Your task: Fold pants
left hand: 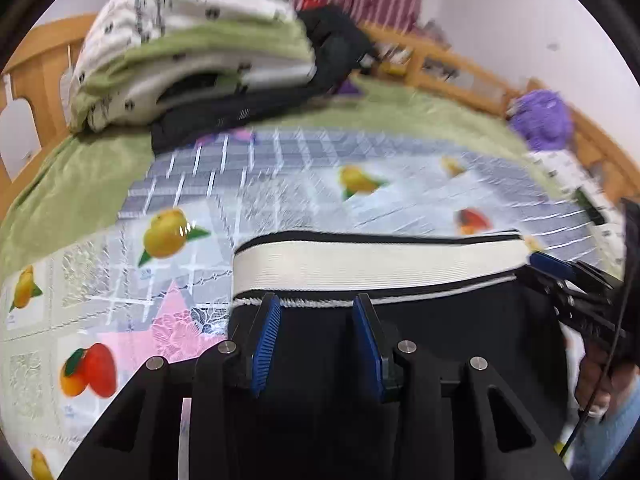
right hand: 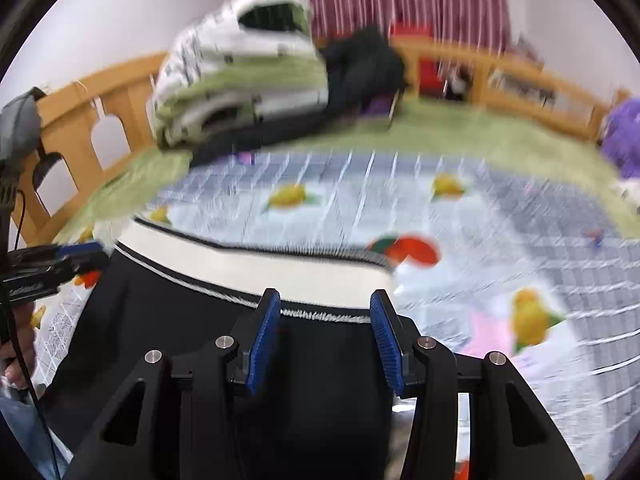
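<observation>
Black pants (left hand: 440, 332) with a wide white waistband (left hand: 380, 264) lie across a fruit-print cloth (left hand: 280, 184) on the bed. My left gripper (left hand: 316, 304) sits at the waistband's left end, its blue pads closed on a fold of black fabric just below the band. My right gripper (right hand: 326, 300) grips the same way at the waistband's (right hand: 280, 272) right end. Each gripper shows at the edge of the other's view: the right gripper (left hand: 560, 268) and the left gripper (right hand: 80, 256). The pants look sharp while the background is smeared.
A stack of folded green and white bedding (left hand: 192, 52) and dark clothes (left hand: 340, 44) sit at the far side of the bed. A purple plush (left hand: 544, 120) lies at the far right. A wooden rail (left hand: 452, 68) borders the bed. A hand (left hand: 596, 384) holds the right gripper.
</observation>
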